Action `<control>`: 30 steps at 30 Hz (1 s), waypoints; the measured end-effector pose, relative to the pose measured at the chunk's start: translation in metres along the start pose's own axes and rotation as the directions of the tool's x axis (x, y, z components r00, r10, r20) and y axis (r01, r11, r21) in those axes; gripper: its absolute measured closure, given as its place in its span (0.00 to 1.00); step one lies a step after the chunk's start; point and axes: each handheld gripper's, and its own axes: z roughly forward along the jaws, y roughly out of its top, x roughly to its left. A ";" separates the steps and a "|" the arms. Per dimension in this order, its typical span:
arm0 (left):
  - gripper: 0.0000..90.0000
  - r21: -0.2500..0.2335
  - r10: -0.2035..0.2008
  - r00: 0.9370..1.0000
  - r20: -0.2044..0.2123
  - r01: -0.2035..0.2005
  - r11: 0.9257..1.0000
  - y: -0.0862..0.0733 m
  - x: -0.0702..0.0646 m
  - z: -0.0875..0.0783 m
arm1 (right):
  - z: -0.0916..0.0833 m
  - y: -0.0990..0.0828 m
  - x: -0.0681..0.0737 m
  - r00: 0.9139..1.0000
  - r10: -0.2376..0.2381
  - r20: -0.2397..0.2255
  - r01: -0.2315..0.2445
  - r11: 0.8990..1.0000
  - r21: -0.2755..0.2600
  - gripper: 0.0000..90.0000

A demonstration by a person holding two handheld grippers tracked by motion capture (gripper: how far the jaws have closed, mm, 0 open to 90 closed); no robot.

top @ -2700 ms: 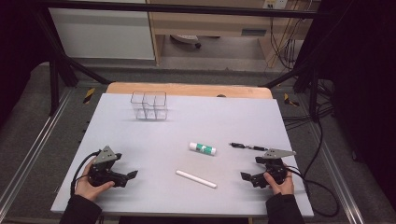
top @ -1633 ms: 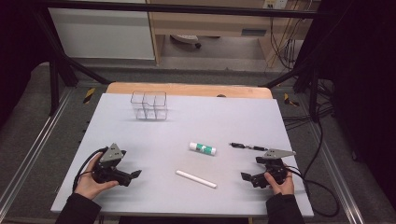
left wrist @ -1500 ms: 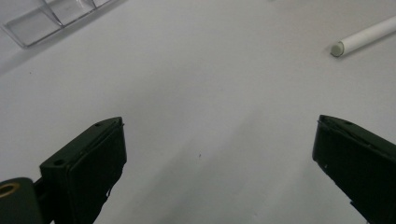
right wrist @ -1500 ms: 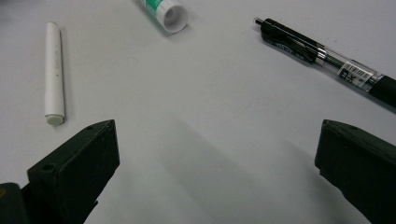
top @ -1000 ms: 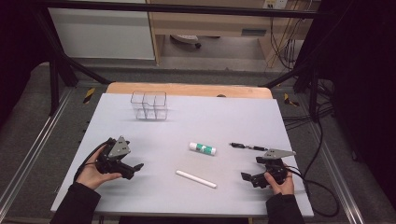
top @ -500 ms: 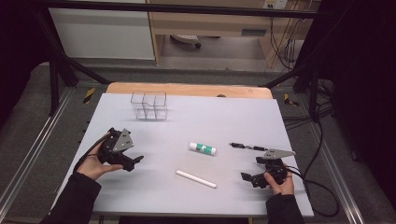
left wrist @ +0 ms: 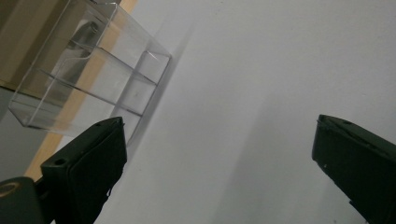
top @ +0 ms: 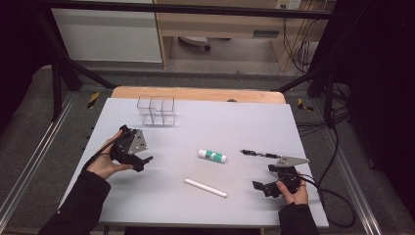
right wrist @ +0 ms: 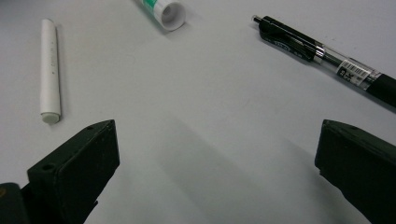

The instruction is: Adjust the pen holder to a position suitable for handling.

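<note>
Grey tabletop [top: 205, 127] on wooden desk [top: 195, 93], dark room around.

The pale grey, smooth matt table top [top: 244, 122] carries a strip of bare light wood [top: 195, 93] along its far edge. Near the far left corner stands a clear, glossy plastic box with inner dividers [top: 156, 110], its walls catching reflections [left wrist: 88, 79]. A white, matt, smooth cylindrical stick [right wrist: 50, 70] lies toward the near edge. A white glossy plastic tube with a green label [top: 212, 156] lies mid-table. A black pen with a shiny clear plastic barrel [right wrist: 327, 58] has a paper-like barcode sticker and a dull black grip. The 2 black jaws of each gripper look like matt, slightly grainy plastic.
</note>
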 end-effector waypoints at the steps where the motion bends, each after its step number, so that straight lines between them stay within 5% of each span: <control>1: 0.03 0.005 0.023 1.000 -0.007 -0.023 1.000 0.003 0.003 0.002 | 0.000 0.000 0.000 1.000 0.000 0.001 0.000 1.000 0.000 0.00; 9: 0.06 0.029 0.111 0.993 -0.036 -0.110 0.993 0.012 0.015 0.013 | 0.001 0.000 0.000 1.000 -0.004 0.002 0.004 1.000 0.006 0.00; 30: 0.27 0.030 0.226 0.969 -0.100 -0.224 0.974 0.015 0.051 0.040 | 0.000 0.000 0.000 1.000 -0.001 0.001 0.001 1.000 0.004 0.00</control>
